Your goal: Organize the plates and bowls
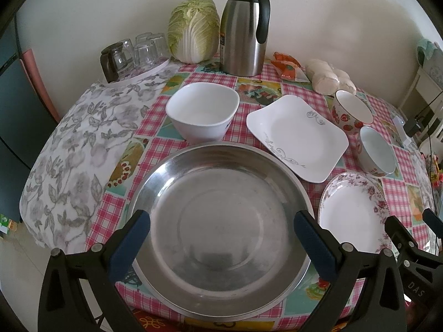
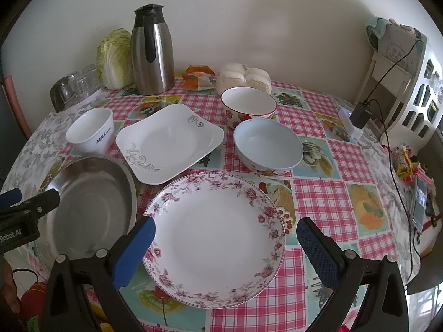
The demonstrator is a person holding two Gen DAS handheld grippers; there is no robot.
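Nothing stacked yet, looks like the start; left gripper (image 1: 221, 224) hovers over the steel basin (image 1: 218, 229), jaws wide, holding nothing; right gripper (image 2: 225, 233) over the floral round plate (image 2: 214, 239), jaws also wide and empty; square plate (image 2: 169, 144), white bowl (image 2: 91, 130), strawberry bowl (image 2: 248, 106) and blue bowl (image 2: 268, 145) sit apart behind; next move likely needs a rim pinch on the floral plate; shallow edge, could slip.

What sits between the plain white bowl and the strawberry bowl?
The square white plate lies between the white bowl and strawberry bowl, seen in both wrist views.
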